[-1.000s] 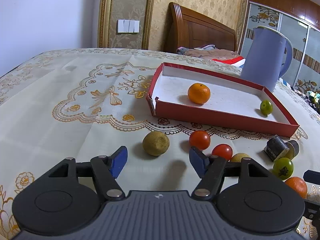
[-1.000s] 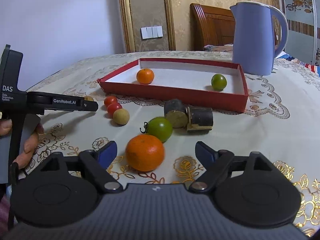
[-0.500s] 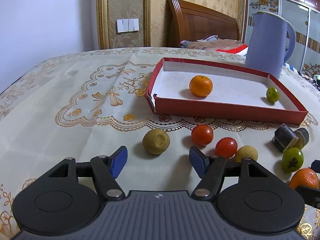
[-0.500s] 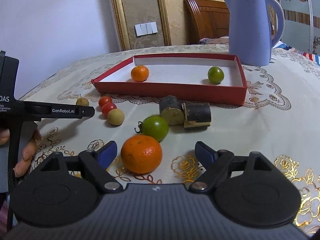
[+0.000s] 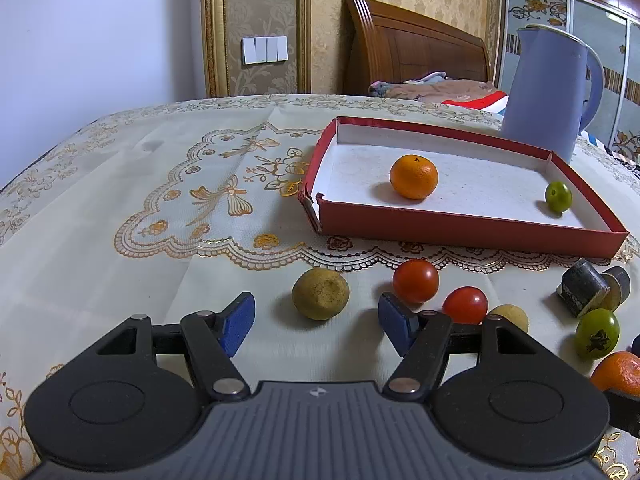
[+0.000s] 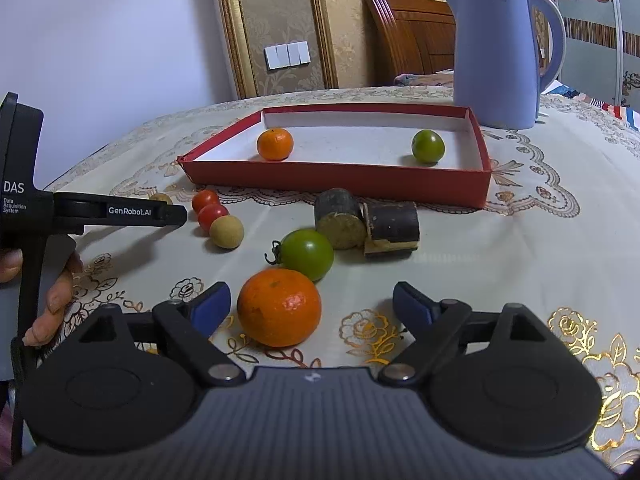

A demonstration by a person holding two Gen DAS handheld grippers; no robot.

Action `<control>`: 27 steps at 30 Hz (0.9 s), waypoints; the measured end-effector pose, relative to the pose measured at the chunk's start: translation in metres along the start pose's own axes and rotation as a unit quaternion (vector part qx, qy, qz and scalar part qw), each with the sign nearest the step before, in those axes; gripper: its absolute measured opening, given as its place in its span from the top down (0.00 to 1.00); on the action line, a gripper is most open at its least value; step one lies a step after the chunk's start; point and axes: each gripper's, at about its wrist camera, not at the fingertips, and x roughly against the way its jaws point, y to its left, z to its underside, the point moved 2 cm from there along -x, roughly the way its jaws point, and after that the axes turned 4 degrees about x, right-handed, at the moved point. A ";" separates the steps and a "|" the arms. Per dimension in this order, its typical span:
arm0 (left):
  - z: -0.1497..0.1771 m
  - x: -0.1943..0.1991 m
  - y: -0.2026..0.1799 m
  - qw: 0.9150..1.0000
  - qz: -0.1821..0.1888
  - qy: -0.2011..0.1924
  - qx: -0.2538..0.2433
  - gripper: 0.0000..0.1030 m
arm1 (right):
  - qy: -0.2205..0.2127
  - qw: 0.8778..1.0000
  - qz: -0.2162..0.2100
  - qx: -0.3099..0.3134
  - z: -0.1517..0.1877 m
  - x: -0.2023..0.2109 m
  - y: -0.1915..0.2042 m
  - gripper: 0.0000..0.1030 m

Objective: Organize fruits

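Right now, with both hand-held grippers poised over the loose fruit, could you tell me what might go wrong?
1. The orange sits off-centre in the opening right hand-held gripper, close to its left pad; closing may nudge it into the green tomato.
2. The brownish fruit ahead of the left hand-held gripper is round and could roll away.
3. The red tray has low walls, so dropped fruit may bounce out.

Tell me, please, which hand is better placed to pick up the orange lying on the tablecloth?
The right gripper: the orange lies just ahead between its opening fingers, untouched. The left gripper faces a brownish fruit instead.
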 end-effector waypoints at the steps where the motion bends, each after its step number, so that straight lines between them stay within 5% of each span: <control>1: 0.000 0.000 0.000 1.000 0.000 0.000 0.000 0.33 | 0.000 1.000 0.001 0.000 0.000 0.000 0.000 0.15; 8: 0.000 0.001 -0.001 1.000 0.005 -0.002 -0.004 0.33 | 0.005 1.000 0.022 0.014 -0.001 -0.001 0.006 0.17; 20: -0.001 0.000 -0.003 0.999 0.030 -0.002 -0.011 0.34 | 0.007 0.999 0.020 0.040 -0.003 -0.006 0.021 0.40; 27: 0.000 0.000 -0.002 0.999 0.035 -0.002 -0.008 0.34 | 0.005 0.999 0.023 0.042 -0.002 -0.006 0.021 0.45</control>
